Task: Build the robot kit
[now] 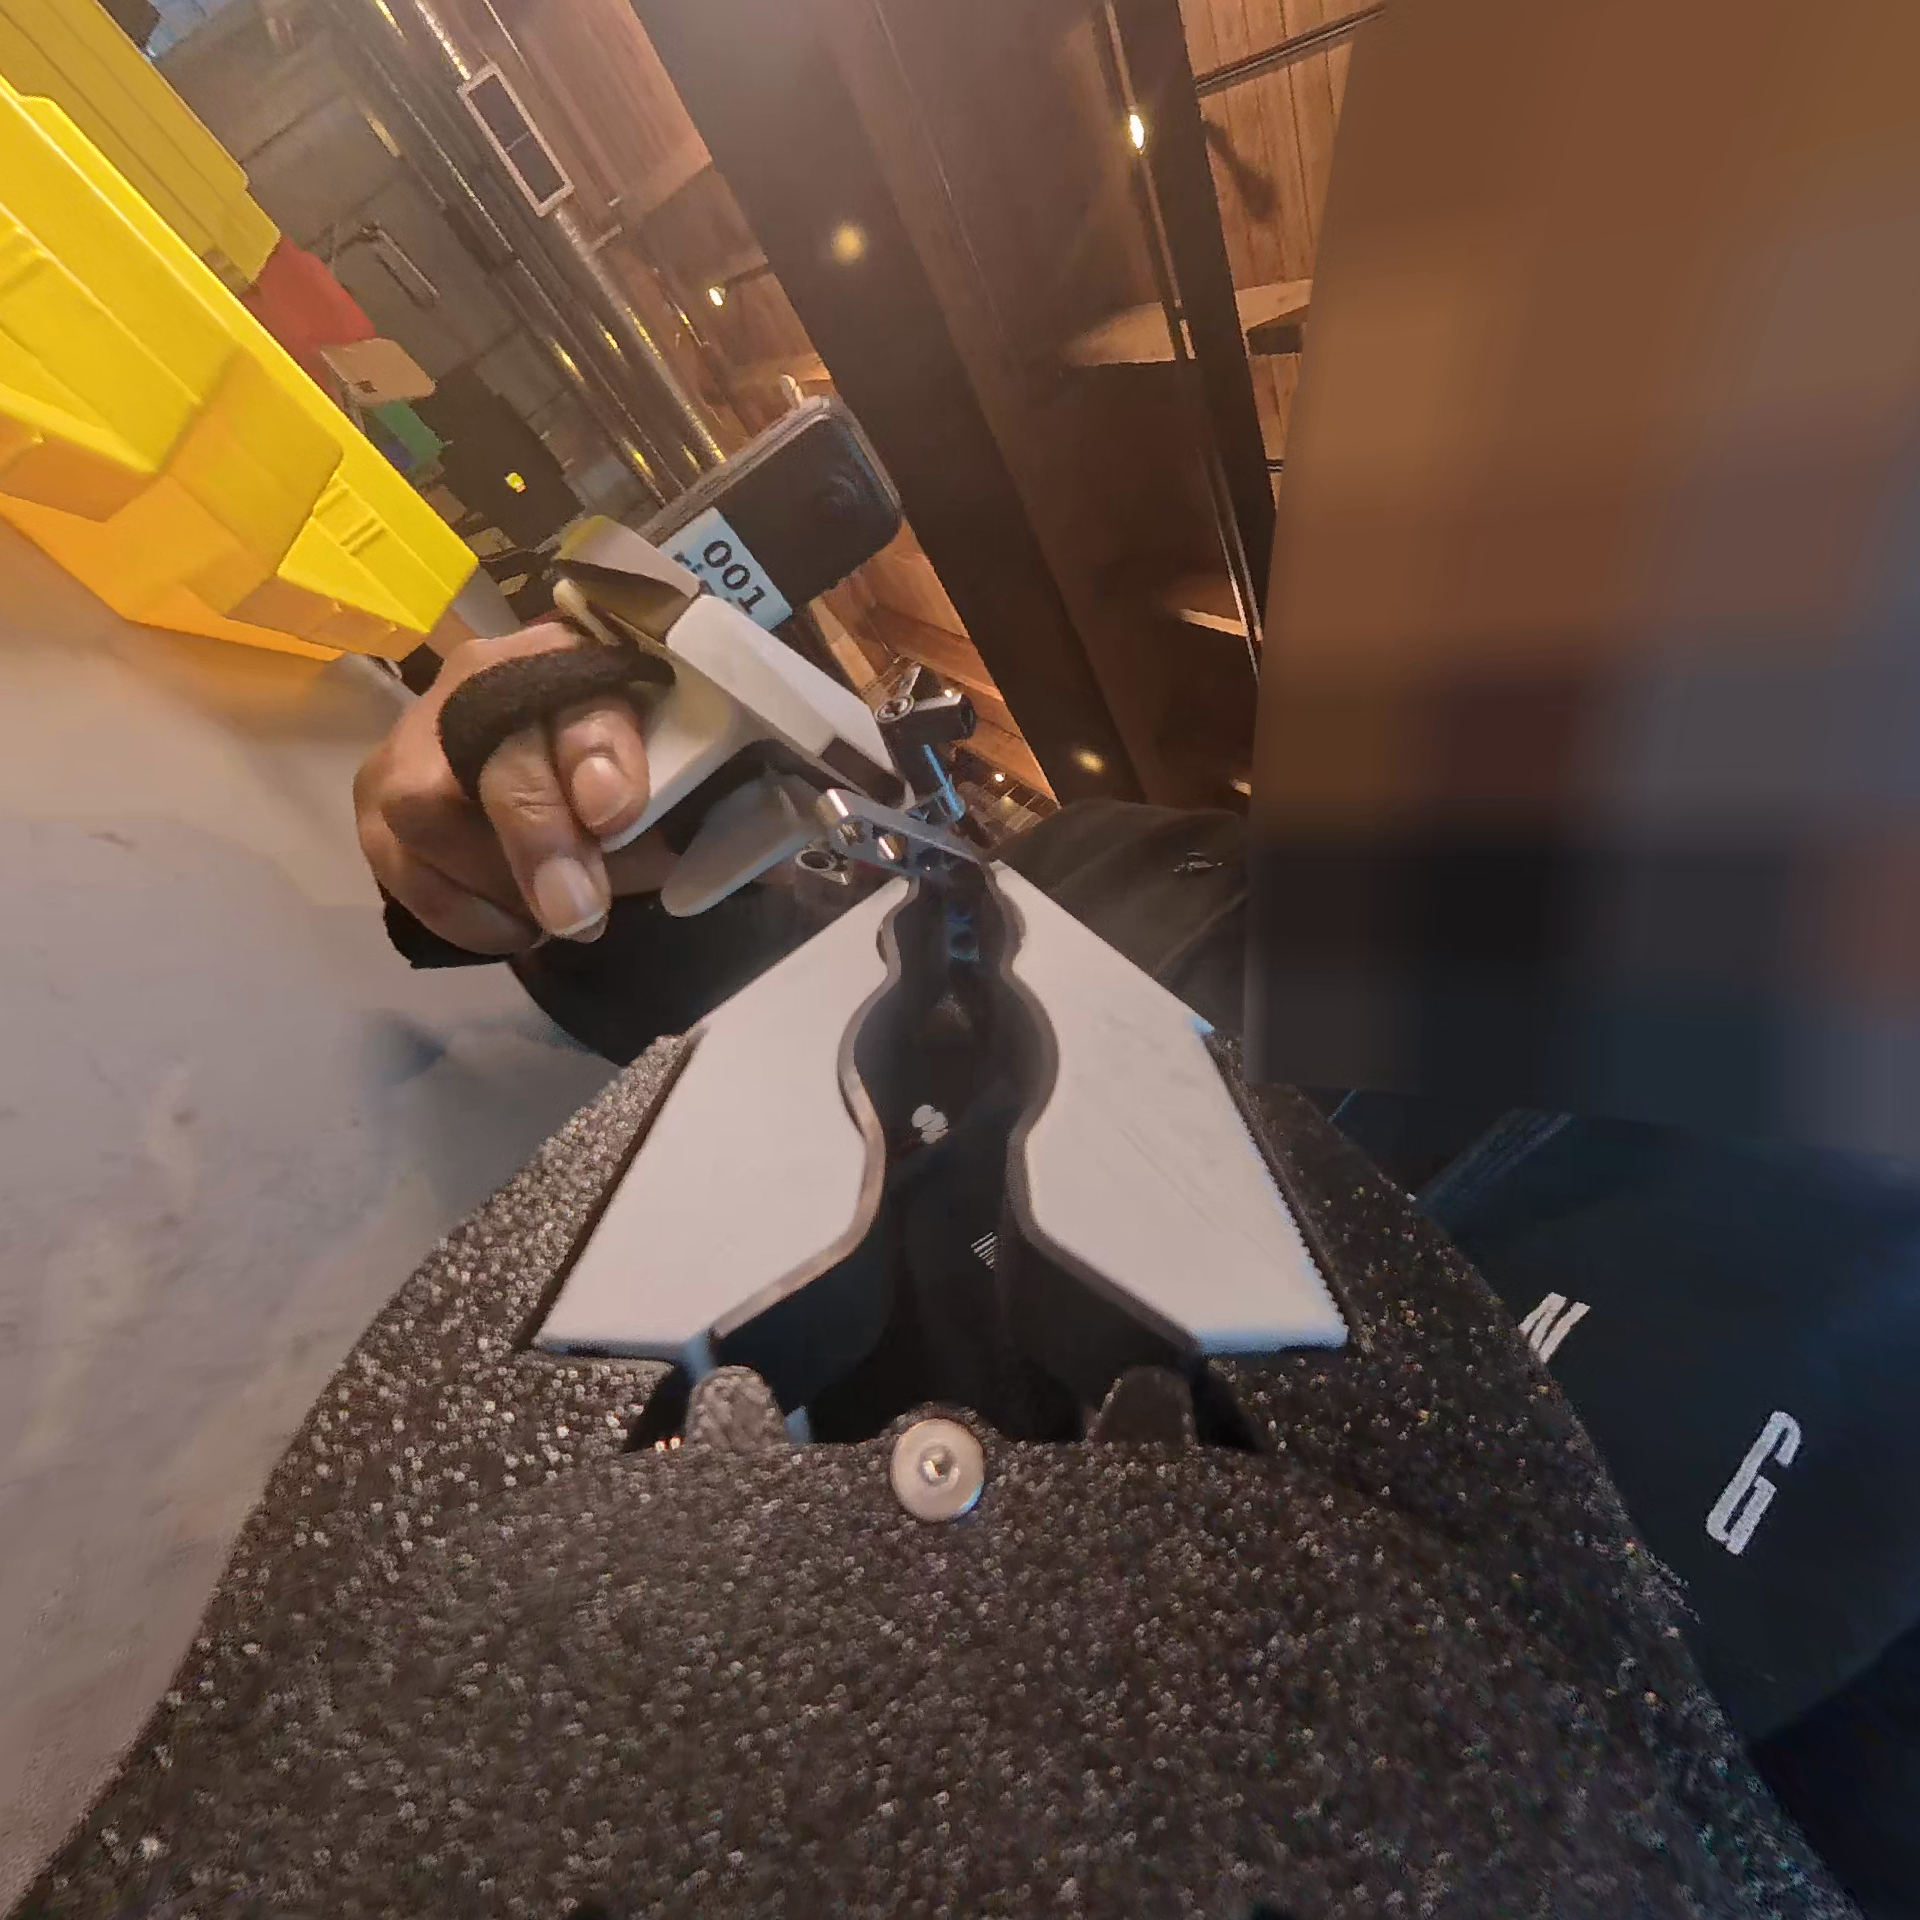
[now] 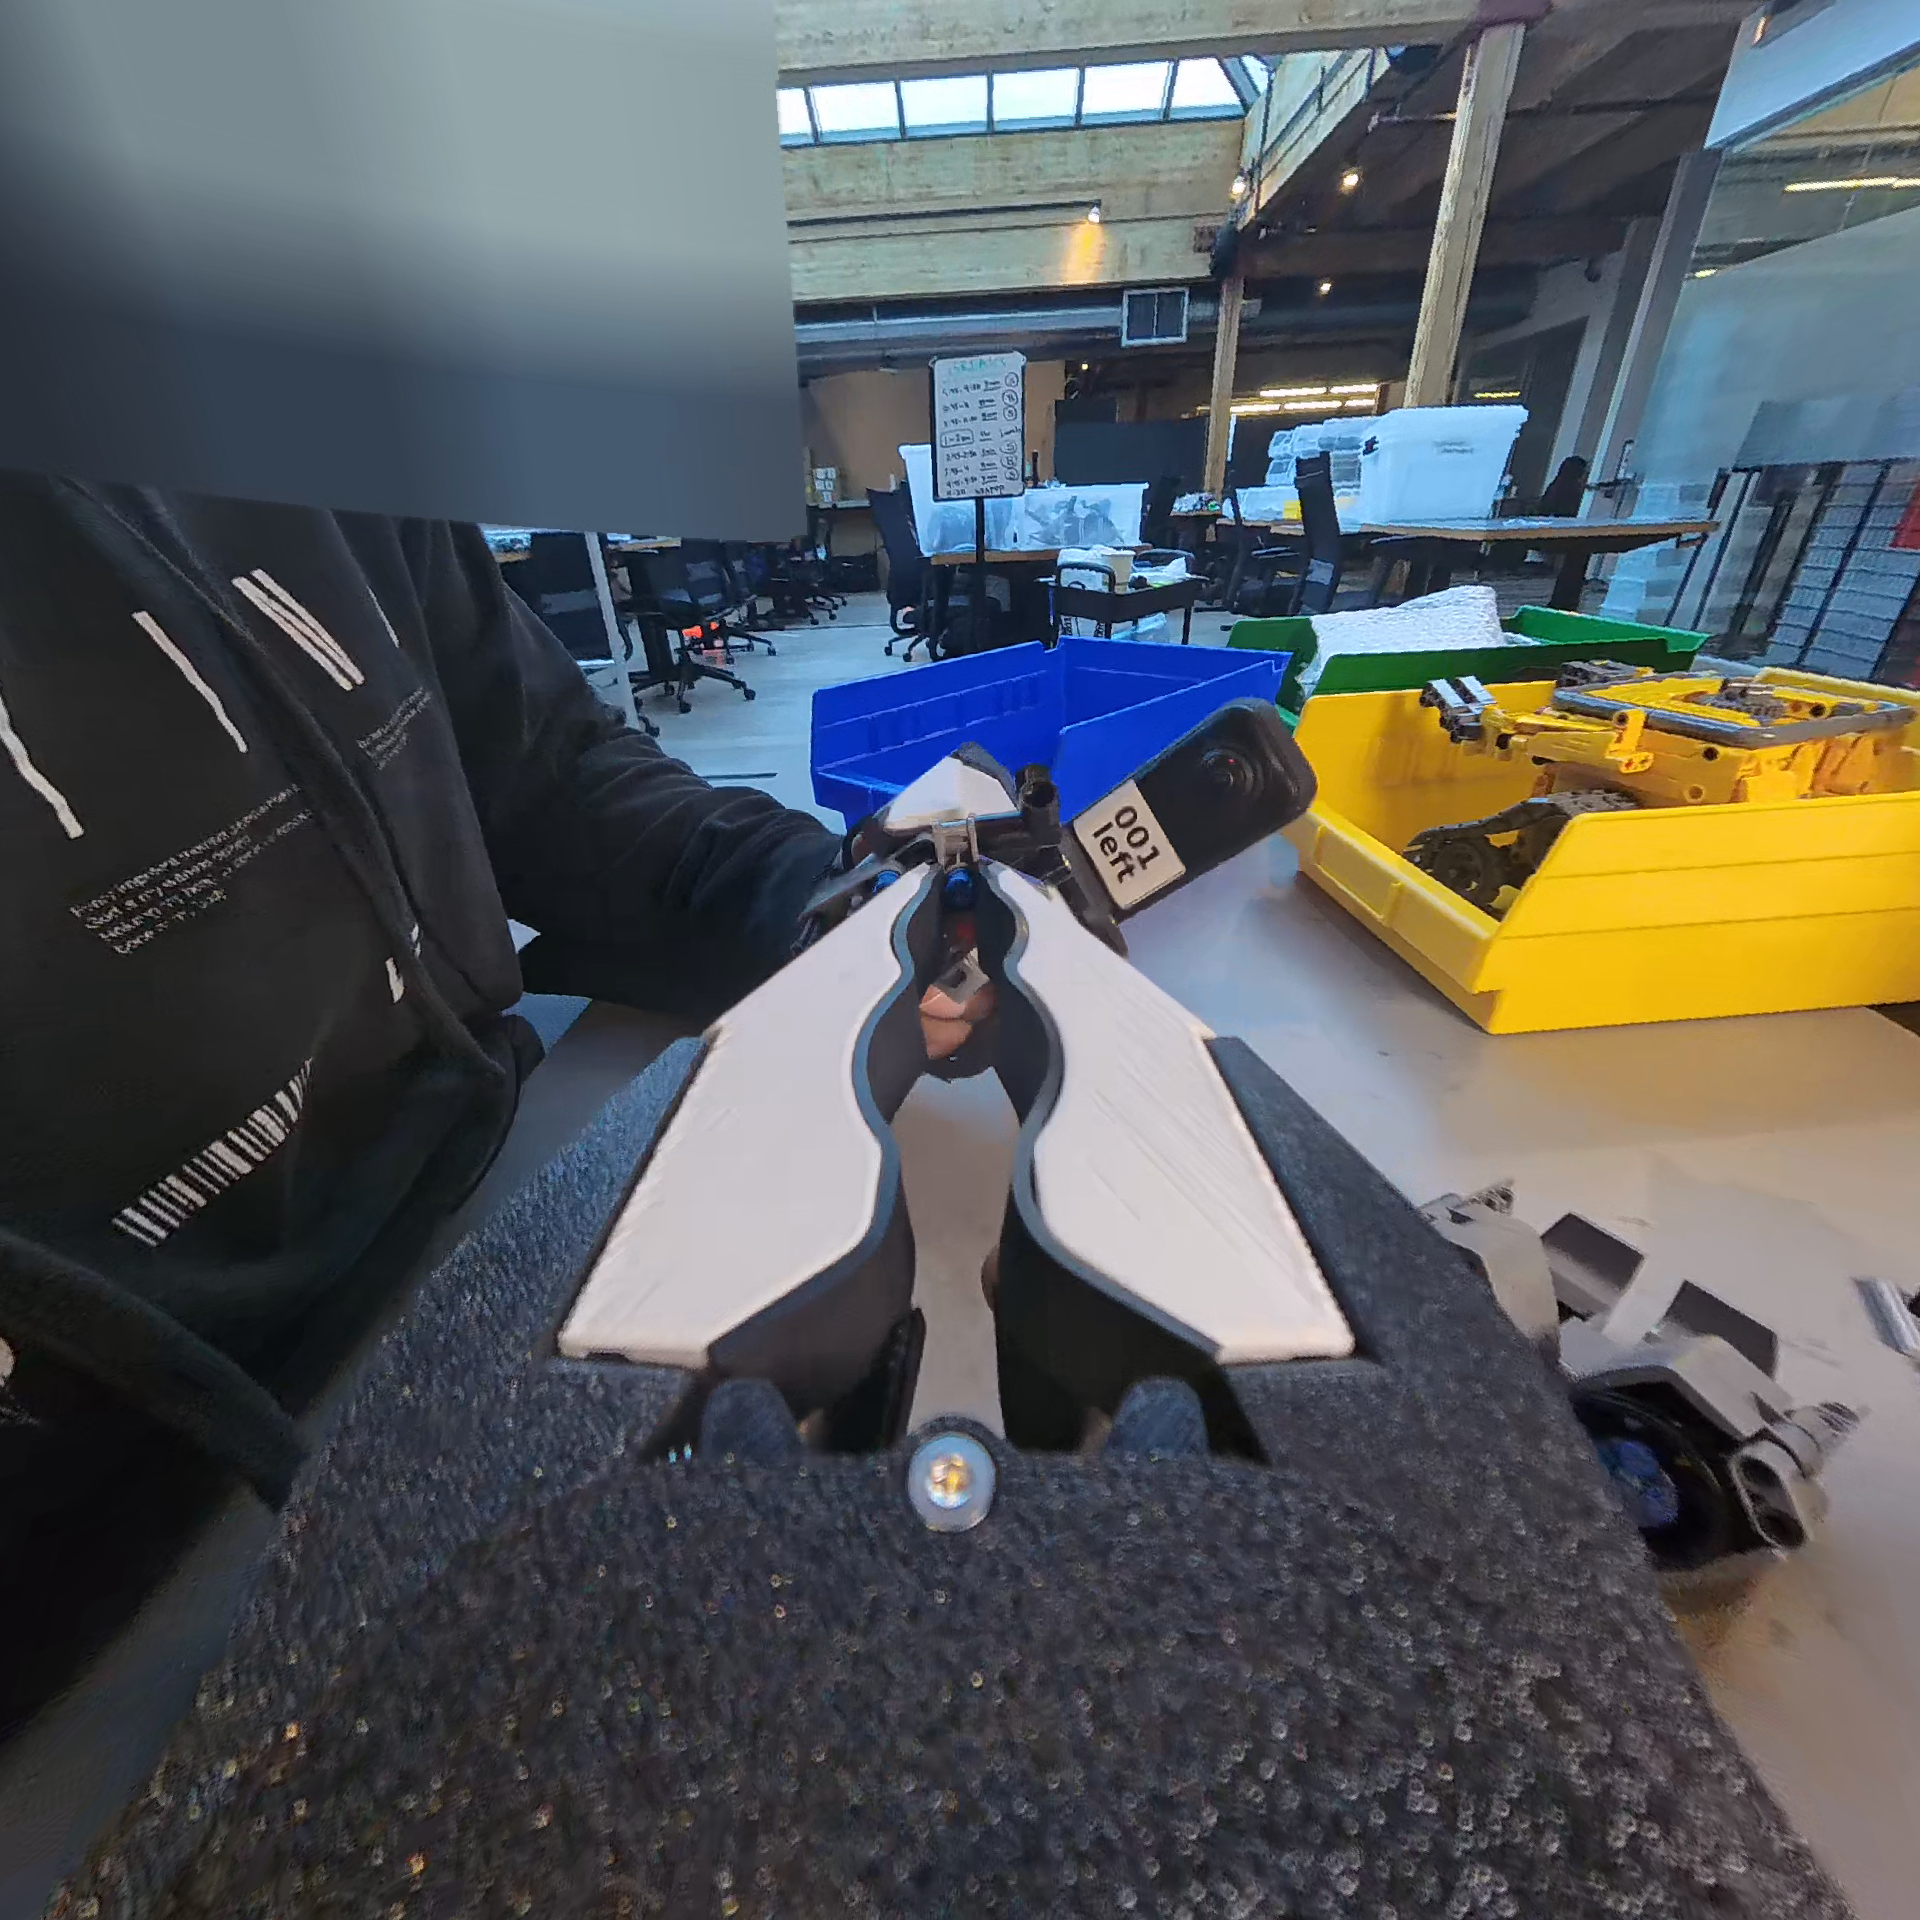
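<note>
left hand-held gripper [image 1: 951, 883] clenched on small assembly [image 1: 914, 831], mostly hidden | right hand-held gripper [image 2: 961, 883] likewise

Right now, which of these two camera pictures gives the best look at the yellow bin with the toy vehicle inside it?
The right wrist view: the yellow bin sits open on the table, so the tracked toy vehicle inside shows. The left wrist view catches only yellow bins from outside at its edge, contents hidden; whether one is that same bin, I cannot tell.
</note>
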### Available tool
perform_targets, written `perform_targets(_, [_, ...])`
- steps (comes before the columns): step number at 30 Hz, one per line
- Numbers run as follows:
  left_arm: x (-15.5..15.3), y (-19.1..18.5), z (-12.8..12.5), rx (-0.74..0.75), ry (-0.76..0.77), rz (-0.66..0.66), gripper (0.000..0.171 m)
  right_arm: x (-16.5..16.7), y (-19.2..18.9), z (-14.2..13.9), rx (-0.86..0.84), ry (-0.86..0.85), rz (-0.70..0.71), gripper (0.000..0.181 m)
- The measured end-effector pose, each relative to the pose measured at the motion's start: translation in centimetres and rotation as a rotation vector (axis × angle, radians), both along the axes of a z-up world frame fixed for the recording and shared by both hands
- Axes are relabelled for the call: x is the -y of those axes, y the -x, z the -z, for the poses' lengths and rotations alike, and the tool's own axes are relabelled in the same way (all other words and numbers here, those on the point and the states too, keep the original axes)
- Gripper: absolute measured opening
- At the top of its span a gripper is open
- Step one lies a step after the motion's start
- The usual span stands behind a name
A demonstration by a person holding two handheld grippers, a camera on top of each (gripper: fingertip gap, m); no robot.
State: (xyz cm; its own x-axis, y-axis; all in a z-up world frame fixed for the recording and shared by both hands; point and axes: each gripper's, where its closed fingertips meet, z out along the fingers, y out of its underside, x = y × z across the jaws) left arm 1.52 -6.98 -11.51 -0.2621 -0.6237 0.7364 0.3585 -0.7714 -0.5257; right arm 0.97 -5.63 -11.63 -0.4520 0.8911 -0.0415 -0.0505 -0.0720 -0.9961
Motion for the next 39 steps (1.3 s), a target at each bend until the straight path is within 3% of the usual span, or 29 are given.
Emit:
perform_targets(5, [-0.5,0.0,1.3,-0.120,-0.016,-0.031,0.008,-0.6,0.0,1.3,0.081,0.015,-0.022,0.005])
perform_targets(15, [-1.5,0.3,2.4,-0.271,-0.059,-0.155,0.008,-1.5,0.0,2.2,0.113,-0.093,0.066,0.006])
perform_targets(39, [-1.6,0.6,2.4,-0.258,-0.054,-0.163,0.007,-1.5,0.2,3.0,0.127,-0.189,0.098,0.011])
